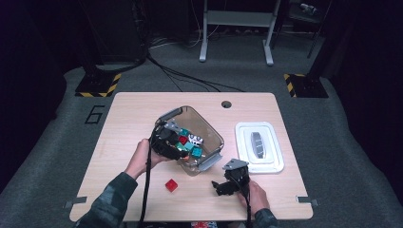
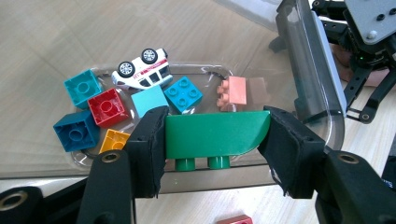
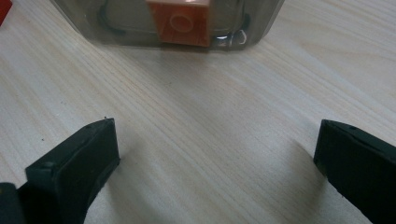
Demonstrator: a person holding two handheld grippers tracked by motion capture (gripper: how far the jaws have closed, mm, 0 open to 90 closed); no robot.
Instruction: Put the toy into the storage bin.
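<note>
Red brick cut off by bottom edge.

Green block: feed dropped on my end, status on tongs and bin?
Left tongs shut on green block over the clear bin. Right tongs open, bare table beneath. Red block loose outside bin.

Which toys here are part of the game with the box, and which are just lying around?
Part of the job:
- green brick, clamped in the left gripper over the clear tub
- bricks and toy car inside the tub

Just lying about:
- red brick on the table
- white lid
- right gripper, open and holding nothing
</note>
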